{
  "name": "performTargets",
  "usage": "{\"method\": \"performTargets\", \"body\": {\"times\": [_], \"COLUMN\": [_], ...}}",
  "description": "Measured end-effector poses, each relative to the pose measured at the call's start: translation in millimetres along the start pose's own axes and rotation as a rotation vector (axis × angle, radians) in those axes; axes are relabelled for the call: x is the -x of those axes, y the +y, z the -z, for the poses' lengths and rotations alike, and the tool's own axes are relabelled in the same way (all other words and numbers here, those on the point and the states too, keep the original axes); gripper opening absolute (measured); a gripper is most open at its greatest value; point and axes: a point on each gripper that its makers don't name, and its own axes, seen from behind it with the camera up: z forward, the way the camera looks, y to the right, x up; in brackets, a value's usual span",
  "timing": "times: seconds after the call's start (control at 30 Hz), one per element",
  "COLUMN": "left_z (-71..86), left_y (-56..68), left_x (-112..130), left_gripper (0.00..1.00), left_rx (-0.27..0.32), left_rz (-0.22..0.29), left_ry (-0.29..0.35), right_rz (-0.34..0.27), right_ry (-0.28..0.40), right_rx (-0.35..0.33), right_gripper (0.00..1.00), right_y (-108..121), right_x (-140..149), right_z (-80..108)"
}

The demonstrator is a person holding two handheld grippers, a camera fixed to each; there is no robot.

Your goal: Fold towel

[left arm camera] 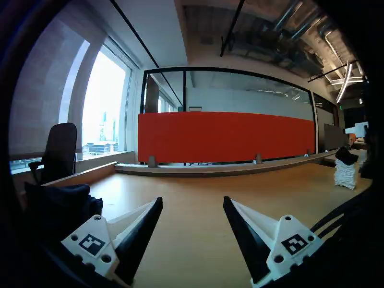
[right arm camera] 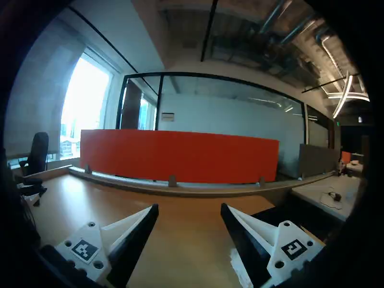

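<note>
A rumpled dark towel [left arm camera: 62, 204] lies on the wooden table [left arm camera: 192, 187] at the left, just beyond my left gripper's left finger. My left gripper [left arm camera: 192, 198] is open above the bare tabletop with nothing between its fingers. At the table's far right stands a stack of folded white towels [left arm camera: 345, 175] with a dark one on top. In the right gripper view, my right gripper [right arm camera: 189, 205] is also open over the wooden table [right arm camera: 187, 240] and holds nothing. A small white edge [right arm camera: 234, 259] shows beside its right finger; I cannot tell what it is.
An orange divider panel [left arm camera: 225, 137] runs along the table's far edge, also seen as the orange panel [right arm camera: 177, 156]. A black office chair [left arm camera: 57, 151] stands by the window at the left. A white desk [right arm camera: 331, 192] with a cable adjoins on the right.
</note>
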Motion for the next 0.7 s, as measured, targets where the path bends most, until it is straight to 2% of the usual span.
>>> {"method": "performTargets", "body": {"times": [0.27, 0.7], "left_z": [0.8, 1.3], "left_y": [0.5, 0.0], "left_x": [-1, -1], "left_gripper": [0.93, 0.93], "left_rx": [0.000, 0.000], "left_rz": [0.000, 0.000], "left_ry": [0.000, 0.000], "right_rz": [-0.008, -0.058], "right_ry": [0.024, 0.019], "right_rx": [0.004, -0.018], "right_gripper": [1.00, 1.00], "right_y": [10, 11], "right_x": [4, 51], "right_z": [-2.6, -2.7]}}
